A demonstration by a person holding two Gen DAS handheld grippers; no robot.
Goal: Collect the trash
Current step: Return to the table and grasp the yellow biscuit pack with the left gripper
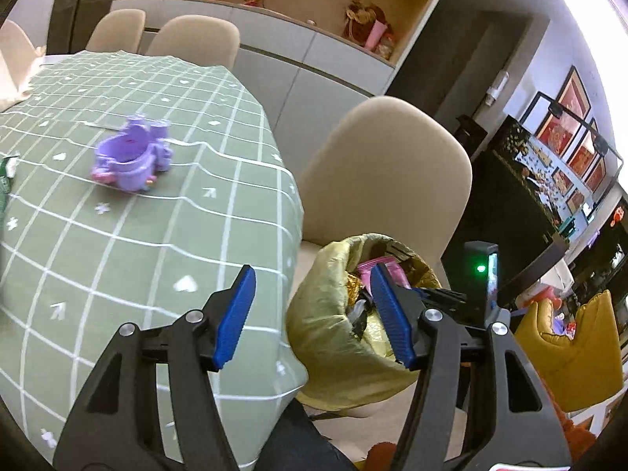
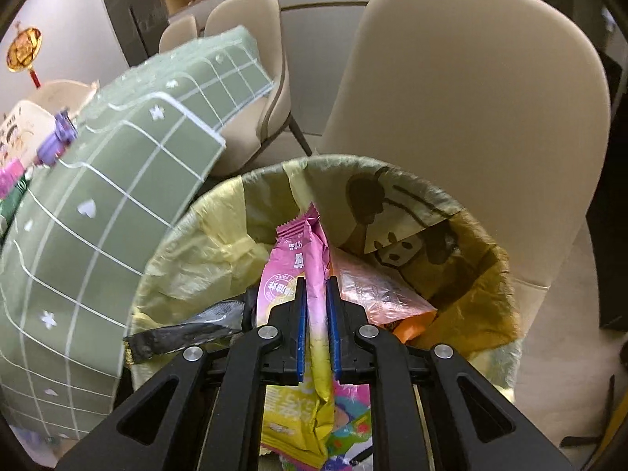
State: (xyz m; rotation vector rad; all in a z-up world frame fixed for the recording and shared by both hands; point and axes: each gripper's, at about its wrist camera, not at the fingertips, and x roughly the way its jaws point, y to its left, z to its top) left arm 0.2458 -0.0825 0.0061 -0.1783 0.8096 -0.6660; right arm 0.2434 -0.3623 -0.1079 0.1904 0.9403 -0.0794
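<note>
My right gripper (image 2: 316, 286) is shut on a pink and yellow snack wrapper (image 2: 310, 259) and holds it over the open mouth of the trash bin with a yellow bag liner (image 2: 196, 259). Other wrappers lie inside the bin, among them an orange-pink one (image 2: 376, 286) and a black one (image 2: 176, 337). My left gripper (image 1: 312, 286) is open and empty, above the table edge beside the same bin (image 1: 325, 325). The right gripper (image 1: 482, 286) shows in the left wrist view above the bin.
The table has a green checked cloth (image 1: 117, 235) with a purple toy container (image 1: 131, 157) on it. A beige chair (image 1: 384, 172) stands behind the bin. More packets lie at the table's far left (image 2: 11, 180). A yellow seat (image 1: 569, 345) is at the right.
</note>
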